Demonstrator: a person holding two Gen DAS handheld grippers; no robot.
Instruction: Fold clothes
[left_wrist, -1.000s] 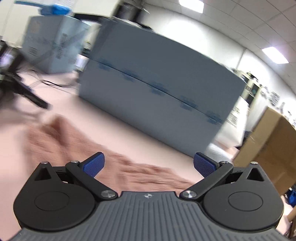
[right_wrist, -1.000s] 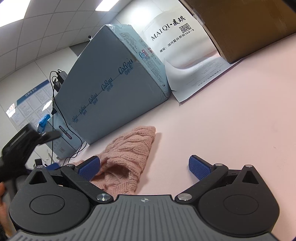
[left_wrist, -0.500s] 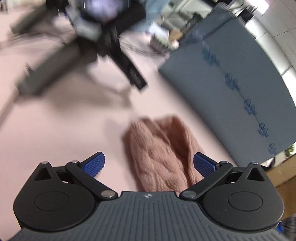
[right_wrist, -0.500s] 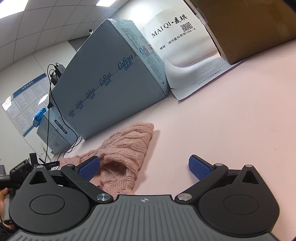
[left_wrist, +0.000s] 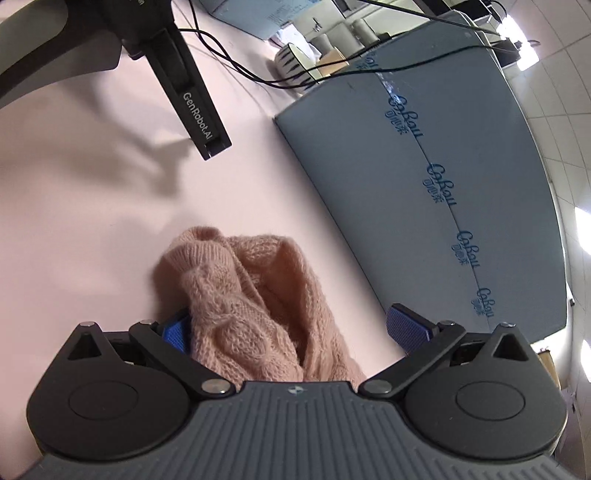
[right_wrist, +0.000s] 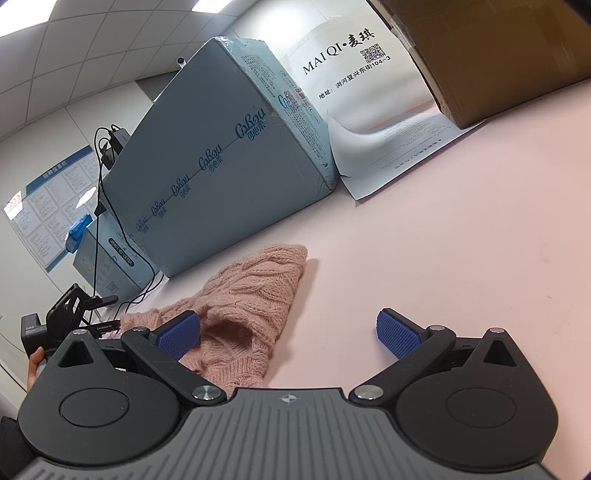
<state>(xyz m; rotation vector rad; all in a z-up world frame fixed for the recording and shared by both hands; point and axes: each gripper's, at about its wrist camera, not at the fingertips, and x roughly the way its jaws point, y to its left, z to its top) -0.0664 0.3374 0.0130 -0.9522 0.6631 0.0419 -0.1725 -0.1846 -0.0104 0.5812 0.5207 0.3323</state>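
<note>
One pink knit sweater (left_wrist: 255, 310), crumpled on pink tabletop (left_wrist: 92, 229) beside one grey-blue carton (left_wrist: 424, 177). Two claws, left claw (left_wrist: 291, 328) and right claw (right_wrist: 290, 334), both spread wide, gripping nothing, sweater between pads.

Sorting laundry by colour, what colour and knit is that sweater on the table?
Dusty pink, cable-knit sweater; the pattern shows best in the right wrist view.

Left gripper (left_wrist: 293, 328): jaws spread wide, blue pads far apart, tilted down low over the surface, filling the bottom of its own view. Right gripper (right_wrist: 288, 334): same wide-open stance, lower centre of its frame, nothing pinched between the pads. A hand (right_wrist: 35, 363) grips a gripper handle at the far left edge of the right view.
</note>
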